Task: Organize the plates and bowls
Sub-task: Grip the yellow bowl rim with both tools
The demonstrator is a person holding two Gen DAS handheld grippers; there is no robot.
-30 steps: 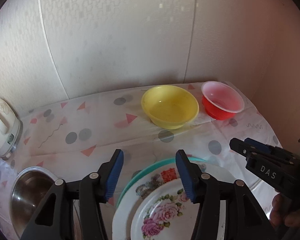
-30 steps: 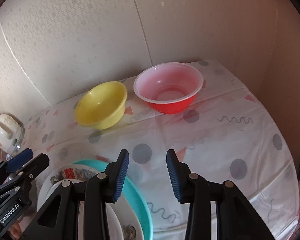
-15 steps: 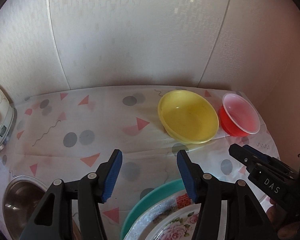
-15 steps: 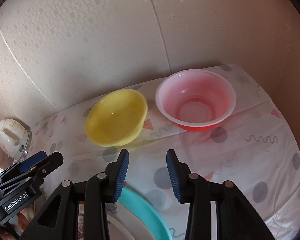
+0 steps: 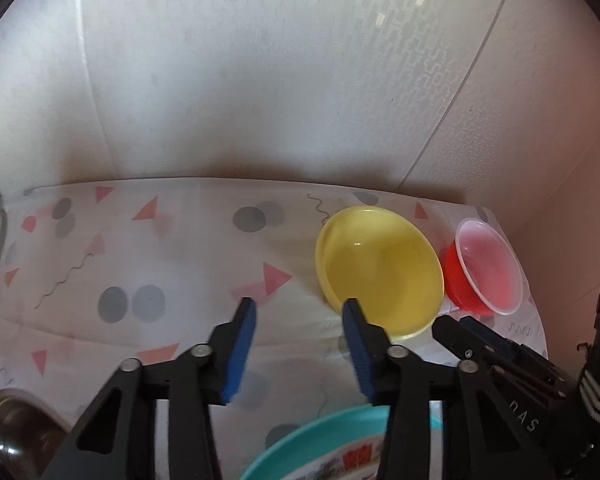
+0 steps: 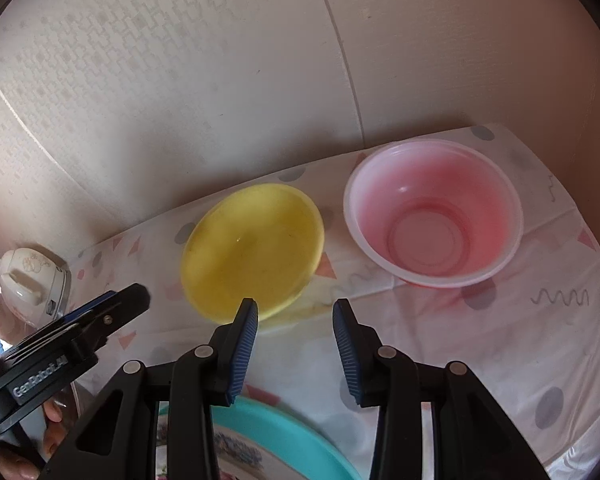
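A patterned tablecloth [image 6: 480, 340] covers the table. On it sit a yellow bowl [image 6: 252, 250] and, just beside it, a red bowl [image 6: 434, 216]; a teal plate [image 6: 284, 428] lies nearer. The left gripper [image 5: 298, 312] and right gripper [image 6: 296, 316] hover wide open, holding nothing.

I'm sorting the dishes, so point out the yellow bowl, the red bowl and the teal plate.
yellow bowl [image 6: 252, 248], right wrist view, inner floor.
red bowl [image 6: 432, 216], right wrist view, inner wall.
teal plate [image 5: 320, 438], left wrist view, far rim.
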